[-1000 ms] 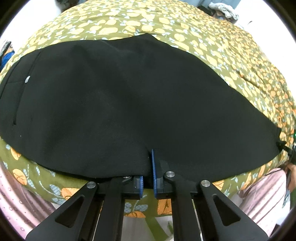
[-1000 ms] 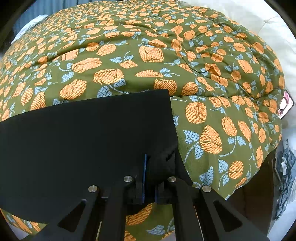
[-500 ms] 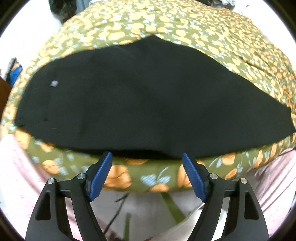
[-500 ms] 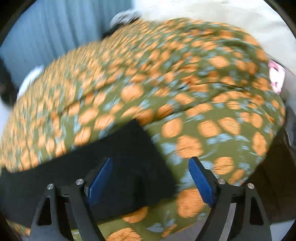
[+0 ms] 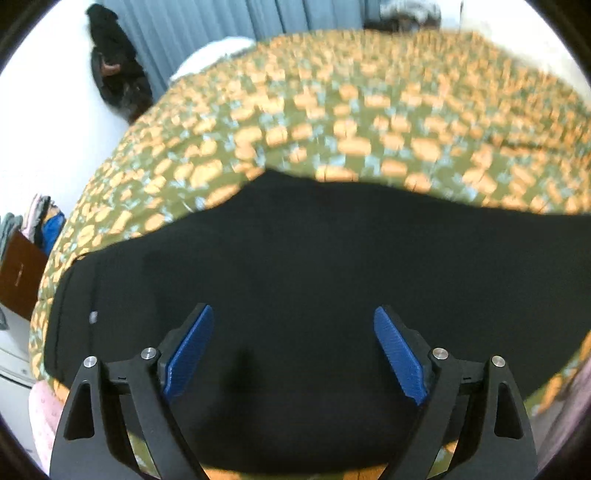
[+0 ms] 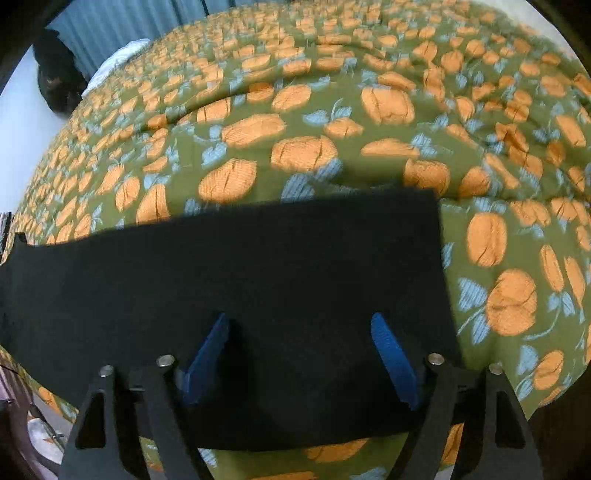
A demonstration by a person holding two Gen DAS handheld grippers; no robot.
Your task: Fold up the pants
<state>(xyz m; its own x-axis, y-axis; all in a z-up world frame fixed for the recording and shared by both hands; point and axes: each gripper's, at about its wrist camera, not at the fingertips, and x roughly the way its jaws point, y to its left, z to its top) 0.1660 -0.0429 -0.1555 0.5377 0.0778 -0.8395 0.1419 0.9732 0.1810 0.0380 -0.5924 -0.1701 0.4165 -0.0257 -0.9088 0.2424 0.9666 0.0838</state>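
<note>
Pants: black pants lie flat on the bed cover (olive w/ orange fruit print), spanning L wrist view from 9 to 3 o'clock; small pale tag near 8 o'clock.
Hem end: in R wrist view the pants end in a straight edge toward 2 o'clock, bed cover beyond.
Left gripper: left gripper over the cloth, jaws spread wide, blue pads apart, nothing between.
Right gripper: right gripper over the leg end, jaws spread wide, holding nothing.
Bkgd: blue curtain at 12 o'clock; view is blurry.
</note>
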